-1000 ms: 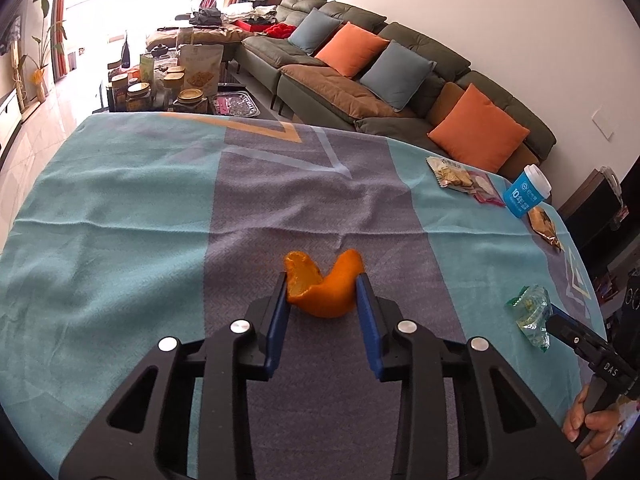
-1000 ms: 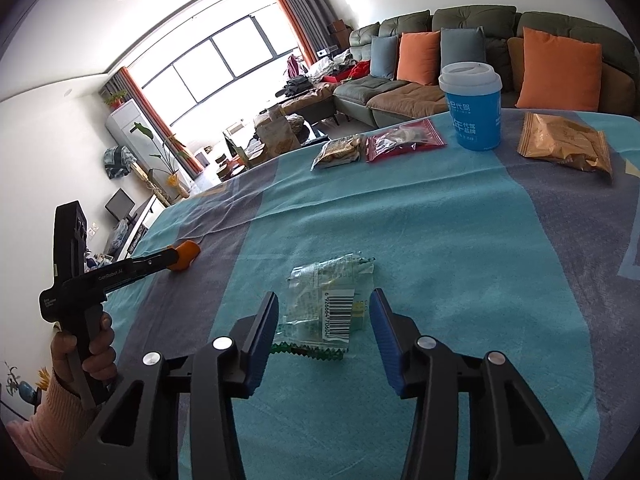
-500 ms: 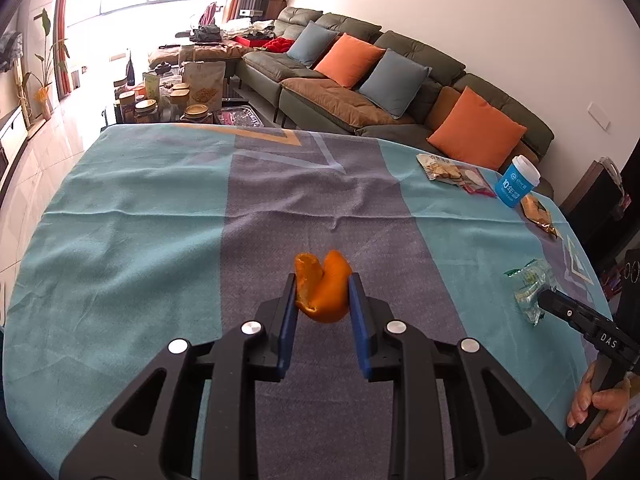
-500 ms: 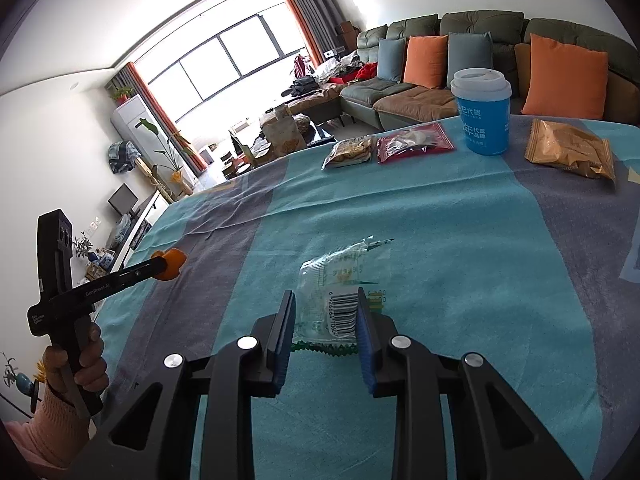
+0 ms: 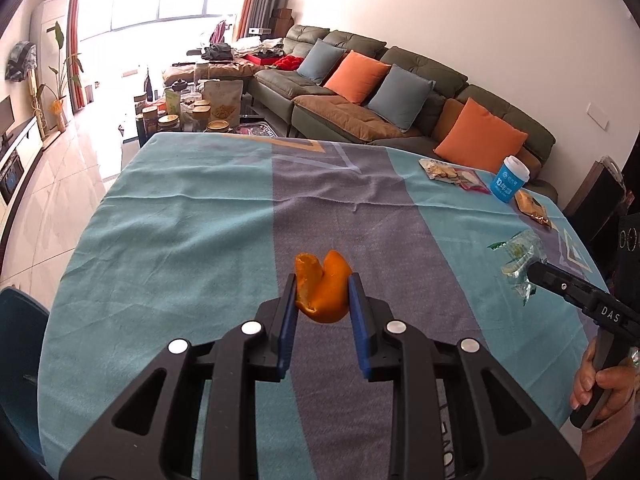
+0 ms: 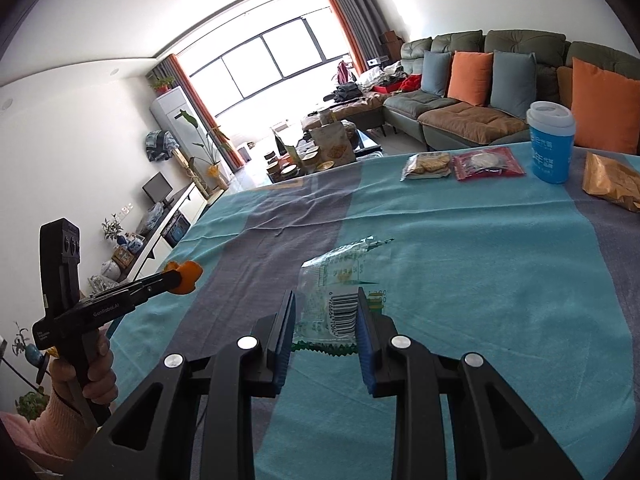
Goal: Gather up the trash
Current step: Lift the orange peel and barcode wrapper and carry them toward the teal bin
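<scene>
The peel [image 5: 325,290] is a curled scrap of orange rind, pinched between the blue pads of the left gripper [image 5: 322,300] and carried clear above the grey stripe of the cloth [image 5: 180,216]. It looks light and a bit springy, soft enough to fold under the squeeze and waxy on the outside, so I'd judge the hold across its thick curled middle safer than one on a thin torn edge.

Over to the right, the wrapper [image 6: 340,292] is a clear, crinkly film packet with a barcode and a green serrated near edge. The right gripper [image 6: 325,322] is clamped on its near end, and the rest of the film sticks out beyond the pads, seemingly lifted off the teal cloth. It weighs next to nothing, is limp and slick, and would likely slide out of a shallow nip; a bite deep across the doubled film seems best.

Farther off, near the right edge of the table, sit two snack packs [image 6: 464,164], a blue cup [image 6: 550,148] and an orange bag [image 6: 612,180], none touched. I see no bin anywhere.
</scene>
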Motion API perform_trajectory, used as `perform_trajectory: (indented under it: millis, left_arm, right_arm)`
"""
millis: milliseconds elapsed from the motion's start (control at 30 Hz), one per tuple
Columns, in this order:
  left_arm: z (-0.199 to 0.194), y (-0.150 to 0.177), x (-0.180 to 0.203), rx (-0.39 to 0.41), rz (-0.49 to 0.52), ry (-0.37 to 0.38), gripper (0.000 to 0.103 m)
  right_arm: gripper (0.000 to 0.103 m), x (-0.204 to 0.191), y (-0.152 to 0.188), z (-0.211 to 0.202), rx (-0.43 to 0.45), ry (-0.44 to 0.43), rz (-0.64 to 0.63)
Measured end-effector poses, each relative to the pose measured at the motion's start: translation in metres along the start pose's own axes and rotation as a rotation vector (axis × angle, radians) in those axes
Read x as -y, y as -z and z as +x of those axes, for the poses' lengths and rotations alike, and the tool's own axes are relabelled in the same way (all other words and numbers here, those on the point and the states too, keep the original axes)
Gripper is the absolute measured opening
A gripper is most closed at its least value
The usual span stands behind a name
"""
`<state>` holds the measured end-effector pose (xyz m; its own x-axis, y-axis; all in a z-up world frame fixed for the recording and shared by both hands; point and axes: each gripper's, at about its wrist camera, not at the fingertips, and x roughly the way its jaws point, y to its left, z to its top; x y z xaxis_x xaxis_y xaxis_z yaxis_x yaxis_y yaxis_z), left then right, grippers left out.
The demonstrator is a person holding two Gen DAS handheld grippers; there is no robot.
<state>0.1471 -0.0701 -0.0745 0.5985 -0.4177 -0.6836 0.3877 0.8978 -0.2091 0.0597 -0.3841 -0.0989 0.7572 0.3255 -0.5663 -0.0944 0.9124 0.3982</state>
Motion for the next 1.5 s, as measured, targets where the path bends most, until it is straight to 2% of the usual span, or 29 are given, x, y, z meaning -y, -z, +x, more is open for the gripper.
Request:
perform_trajectory:
  millis: [300, 567, 1500]
  left_arm:
    - [-0.032, 0.027, -0.027, 0.006, -0.071, -0.018, 0.025]
    - [-0.053, 0.038, -0.036, 0.026, -0.077, -0.061, 0.025]
    - [-0.095, 0.059, -0.066, 0.060, -0.114, -0.128, 0.025]
  right_arm:
    - [0.027, -0.046, 0.006, 0.017, -0.027, -0.086, -0.071]
    - [0.027, -0.077, 0.013, 0.031, -0.060, -0.139, -0.114]
    - [0.027, -0.138, 0.019, 0.066, -0.120, -0.250, -0.195]
